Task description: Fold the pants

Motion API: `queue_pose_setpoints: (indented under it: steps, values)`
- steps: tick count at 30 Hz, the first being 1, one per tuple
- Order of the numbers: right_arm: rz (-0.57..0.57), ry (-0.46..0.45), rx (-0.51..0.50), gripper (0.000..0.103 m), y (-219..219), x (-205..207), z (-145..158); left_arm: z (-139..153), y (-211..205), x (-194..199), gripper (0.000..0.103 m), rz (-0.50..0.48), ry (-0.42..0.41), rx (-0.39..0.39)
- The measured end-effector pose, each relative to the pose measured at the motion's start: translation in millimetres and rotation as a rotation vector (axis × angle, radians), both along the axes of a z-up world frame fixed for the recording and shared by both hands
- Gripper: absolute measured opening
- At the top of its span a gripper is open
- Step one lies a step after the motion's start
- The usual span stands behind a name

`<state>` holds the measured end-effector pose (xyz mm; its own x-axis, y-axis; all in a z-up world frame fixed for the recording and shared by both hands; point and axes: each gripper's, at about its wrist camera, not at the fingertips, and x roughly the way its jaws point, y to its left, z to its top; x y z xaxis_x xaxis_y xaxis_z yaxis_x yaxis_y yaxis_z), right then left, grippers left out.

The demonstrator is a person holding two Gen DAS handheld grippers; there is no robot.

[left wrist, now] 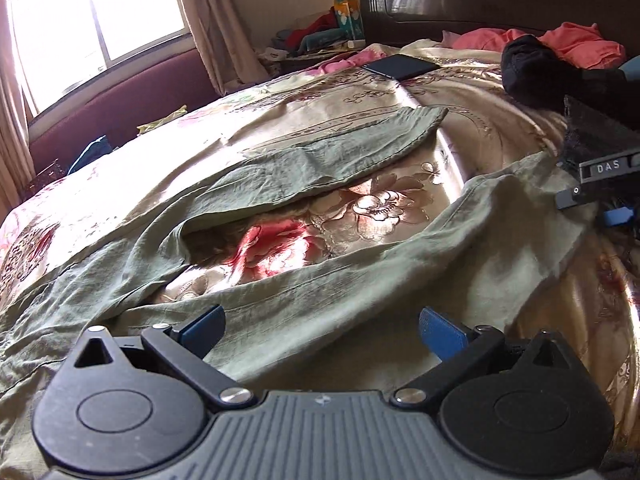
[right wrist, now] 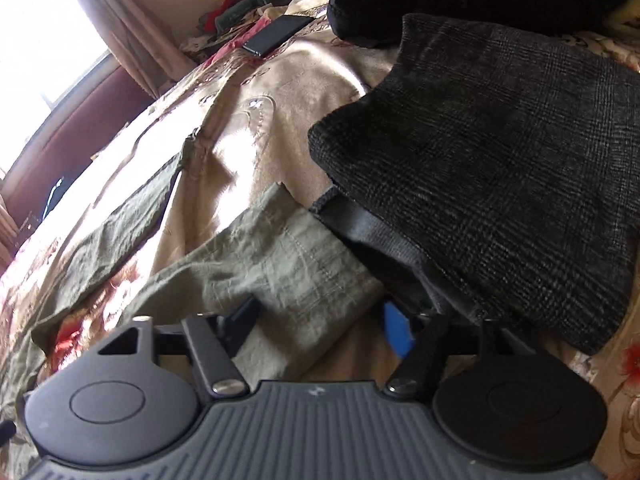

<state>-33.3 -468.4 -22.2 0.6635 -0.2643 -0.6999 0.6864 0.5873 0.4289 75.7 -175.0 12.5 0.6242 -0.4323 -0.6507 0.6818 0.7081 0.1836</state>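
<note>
Bedroom: sunlight is pouring through a curtained window point(left wrist: 96, 8) onto a bed covered by a shiny flowered bedspread point(left wrist: 380, 208).
Pants: olive-green pants point(left wrist: 280, 304) are lying spread on the bedspread, the two legs splayed apart in a V with bare bedspread showing between them; nothing is folded yet.
Left gripper: the left gripper point(left wrist: 322, 326) is hovering low over the nearer leg, jaws standing wide open and gripping nothing.
Right gripper: the right gripper point(right wrist: 320, 320) is sitting at the cuff end of that same leg; its jaws are standing apart on either side of the hem and are not pinching it. The left wrist view is showing this gripper at the far end of the leg.
Neighbours: a dark checked cloth point(right wrist: 500, 168) is lying beside the cuff, its edge hanging over the right blue fingertip point(right wrist: 396, 332); a phone point(left wrist: 400, 66), a black garment point(left wrist: 552, 76) and pink clothes point(left wrist: 576, 44) are lying farther up the bed.
Risk, cuff: closing here is likely catching the checked cloth together with the hem, dragging it into the fold.
Risk, bedspread: a low grasp is likely pinching the slippery bedspread under the thin fabric.
Risk, fold: lifting one end alone is leaving the leg twisting and wrinkling.
</note>
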Motion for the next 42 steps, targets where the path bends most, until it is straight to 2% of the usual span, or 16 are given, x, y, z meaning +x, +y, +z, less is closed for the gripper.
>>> queue_pose_setpoints:
  steps: [2,4,6,8,11,12,16,17,21,25,28,30,33,37,40,42]
  values:
    - [-0.01,-0.038,0.055,0.005,-11,3,2,1,-7,-5,0.103,-0.013,-0.003,0.01]
    - [-0.016,-0.089,0.07,0.005,-18,-1,12,4,-11,-9,0.103,-0.022,-0.017,0.025]
    - [-0.007,-0.149,-0.01,0.004,-19,-13,37,11,-11,-14,0.103,-0.028,-0.046,0.019]
    - [-0.02,-0.152,-0.064,0.004,-25,-21,51,16,-10,-16,0.103,-0.028,-0.063,0.008]
    - [0.032,0.042,-0.128,0.005,-33,-6,39,7,-13,-11,0.103,-0.022,-0.047,0.025]
    - [0.047,0.063,-0.132,0.006,-31,-6,37,2,-13,-9,0.103,-0.02,-0.034,0.037]
    - [0.064,0.093,-0.263,0.023,-5,-18,56,-6,10,-3,0.103,-0.008,0.034,0.082]
    - [0.052,0.104,-0.326,0.03,5,-25,64,-2,22,-3,0.103,0.002,0.02,0.085]
    - [0.167,0.089,-0.495,0.032,47,-17,89,20,87,16,0.103,0.068,-0.06,0.093]
    - [0.444,0.031,-0.465,0.034,90,61,95,36,158,62,0.103,0.155,-0.175,0.16]
    - [0.742,0.04,-0.512,0.036,143,159,85,34,210,120,0.103,0.219,-0.215,0.227]
    - [0.941,0.036,-0.56,0.052,177,228,76,29,236,164,0.103,0.257,-0.199,0.248]
    - [1.183,0.034,-0.627,0.053,218,336,53,15,271,241,0.103,0.282,-0.118,0.219]
    - [1.291,0.039,-0.705,0.053,249,421,20,-8,301,319,0.103,0.335,-0.021,0.16]
    - [1.329,0.086,-0.627,0.053,246,456,2,-25,310,352,0.103,0.321,0.107,0.12]
    - [1.372,0.132,-0.606,0.06,246,469,-3,-30,312,364,0.103,0.305,0.163,0.083]
